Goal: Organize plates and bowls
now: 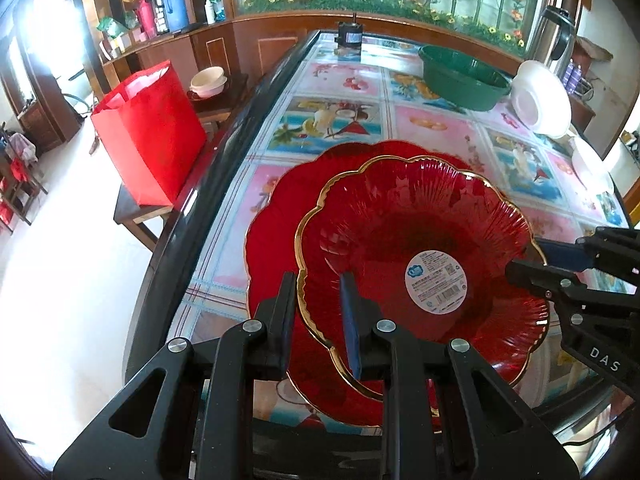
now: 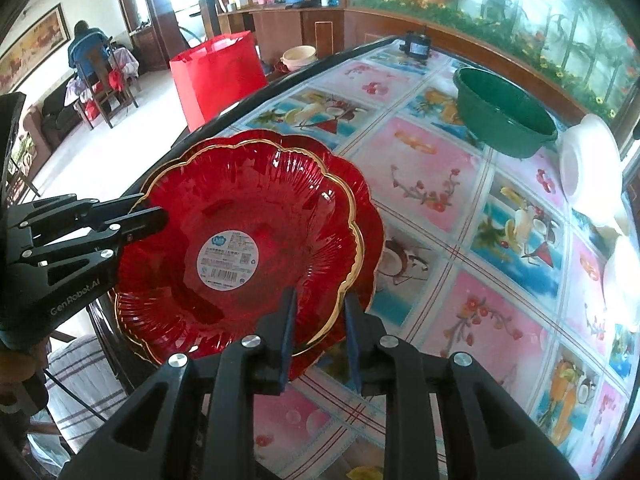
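A red glass plate with a gold scalloped rim and a white label lies on top of a second red plate near the table's front left edge. My left gripper straddles the top plate's near-left rim with a gap between pads and rim, so it is open. My right gripper straddles the same plate's right rim and is also open. Each gripper shows in the other's view, the right one and the left one, at the plate's edges.
A green basin stands at the far side of the flowery table. A white bowl lies tilted at the right, more white dishes beyond it. A red bag stands on a bench left of the table.
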### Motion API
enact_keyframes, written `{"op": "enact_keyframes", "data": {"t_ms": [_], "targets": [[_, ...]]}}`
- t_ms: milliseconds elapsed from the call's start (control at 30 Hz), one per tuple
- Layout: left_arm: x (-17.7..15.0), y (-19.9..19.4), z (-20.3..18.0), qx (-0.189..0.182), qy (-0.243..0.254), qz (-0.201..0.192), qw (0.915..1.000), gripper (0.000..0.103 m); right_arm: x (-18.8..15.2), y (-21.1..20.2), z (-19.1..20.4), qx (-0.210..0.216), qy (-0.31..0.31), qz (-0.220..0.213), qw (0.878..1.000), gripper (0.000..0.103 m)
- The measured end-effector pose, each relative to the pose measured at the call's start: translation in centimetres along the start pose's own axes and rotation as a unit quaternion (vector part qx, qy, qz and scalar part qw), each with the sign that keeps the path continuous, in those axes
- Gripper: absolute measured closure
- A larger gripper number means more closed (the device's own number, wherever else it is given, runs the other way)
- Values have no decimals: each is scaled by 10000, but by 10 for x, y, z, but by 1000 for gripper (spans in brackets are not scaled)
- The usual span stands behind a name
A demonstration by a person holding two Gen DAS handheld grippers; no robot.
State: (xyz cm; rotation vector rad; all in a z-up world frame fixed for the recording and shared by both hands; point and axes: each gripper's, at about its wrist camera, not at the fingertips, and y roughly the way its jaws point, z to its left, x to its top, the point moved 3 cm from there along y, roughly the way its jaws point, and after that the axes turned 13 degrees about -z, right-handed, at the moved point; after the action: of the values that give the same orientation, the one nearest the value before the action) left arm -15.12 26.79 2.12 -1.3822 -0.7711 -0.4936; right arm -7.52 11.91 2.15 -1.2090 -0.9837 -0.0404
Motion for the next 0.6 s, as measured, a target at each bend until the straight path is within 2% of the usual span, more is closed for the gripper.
{"op": "enact_keyframes", "data": {"t_ms": [200,600], "targets": [[-8,12,2,-1,-34,139,9999,82,0,6,3,-61,-167,85,9998,76],[-7,14,1,242,68,-80,9997,82,0,18,13,-313,-638,214,9972,71]]}}
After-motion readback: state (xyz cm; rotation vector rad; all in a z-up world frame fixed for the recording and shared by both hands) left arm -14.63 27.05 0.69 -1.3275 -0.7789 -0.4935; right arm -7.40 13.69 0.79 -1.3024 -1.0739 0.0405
